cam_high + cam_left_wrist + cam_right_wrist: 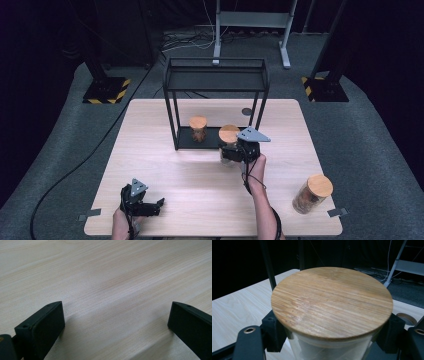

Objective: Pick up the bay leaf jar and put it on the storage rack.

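Note:
My right gripper (231,150) is shut on a glass jar with a round bamboo lid (229,133), at the front right edge of the black wire shelf (216,76). In the right gripper view that lid (332,302) spreads wide, with a black finger (272,332) pressed against the glass on each side below it. A second lidded jar (198,128) stands on the shelf's bottom tray. My left gripper (159,205) rests open near the table's front left edge. Its two fingers (42,327) stand wide apart over bare wood.
A third lidded jar (312,194) with brown contents stands near the front right corner of the wooden table (150,165). A small round hole (246,111) sits in the tabletop behind the shelf. Stand bases with yellow-black stripes (106,91) are on the floor beyond.

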Demonstrator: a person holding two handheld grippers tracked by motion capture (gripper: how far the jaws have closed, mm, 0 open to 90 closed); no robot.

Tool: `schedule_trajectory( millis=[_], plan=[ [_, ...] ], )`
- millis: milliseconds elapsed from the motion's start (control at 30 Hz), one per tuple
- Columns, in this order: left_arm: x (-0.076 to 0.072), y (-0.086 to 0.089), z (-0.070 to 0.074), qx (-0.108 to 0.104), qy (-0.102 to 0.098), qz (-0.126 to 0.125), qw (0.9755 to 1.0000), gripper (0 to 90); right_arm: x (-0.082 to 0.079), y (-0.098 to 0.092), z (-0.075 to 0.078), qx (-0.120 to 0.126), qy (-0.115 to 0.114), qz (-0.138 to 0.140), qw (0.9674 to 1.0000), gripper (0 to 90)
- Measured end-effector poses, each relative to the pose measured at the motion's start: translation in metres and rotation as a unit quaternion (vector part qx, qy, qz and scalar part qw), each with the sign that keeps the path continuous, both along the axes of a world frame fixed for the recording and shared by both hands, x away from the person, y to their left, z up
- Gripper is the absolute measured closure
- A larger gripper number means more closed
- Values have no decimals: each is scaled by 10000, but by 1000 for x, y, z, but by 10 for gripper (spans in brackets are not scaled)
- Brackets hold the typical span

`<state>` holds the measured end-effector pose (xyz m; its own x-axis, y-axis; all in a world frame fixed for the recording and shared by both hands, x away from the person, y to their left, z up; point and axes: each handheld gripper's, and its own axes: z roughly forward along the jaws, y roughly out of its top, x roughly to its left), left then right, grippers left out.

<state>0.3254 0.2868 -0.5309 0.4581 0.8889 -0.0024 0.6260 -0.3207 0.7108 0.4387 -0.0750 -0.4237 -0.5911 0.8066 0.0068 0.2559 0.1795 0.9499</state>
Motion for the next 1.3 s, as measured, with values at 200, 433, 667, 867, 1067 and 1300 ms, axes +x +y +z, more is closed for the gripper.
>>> schedule_trajectory(
  millis=[200,433,667,867,1067,1300],
  plan=[
    [0,0,0,1,0,-1,10000,1,6,2,2,28,19,-8,10000,243],
    [0,0,0,-1,-1,-3,10000,1,11,2,5,32,28,-27,10000,243],
    [0,0,0,-6,-4,-5,10000,1,19,3,5,25,90,-64,9999,243],
    [0,0,0,-5,-3,-7,10000,1,25,4,2,15,130,-91,9999,243],
    [0,0,0,-3,-3,-9,10000,1,30,5,1,14,178,-121,9998,243],
    [0,0,0,-3,-3,-9,10000,1,37,9,3,-7,162,-134,9998,243]
  ],
)
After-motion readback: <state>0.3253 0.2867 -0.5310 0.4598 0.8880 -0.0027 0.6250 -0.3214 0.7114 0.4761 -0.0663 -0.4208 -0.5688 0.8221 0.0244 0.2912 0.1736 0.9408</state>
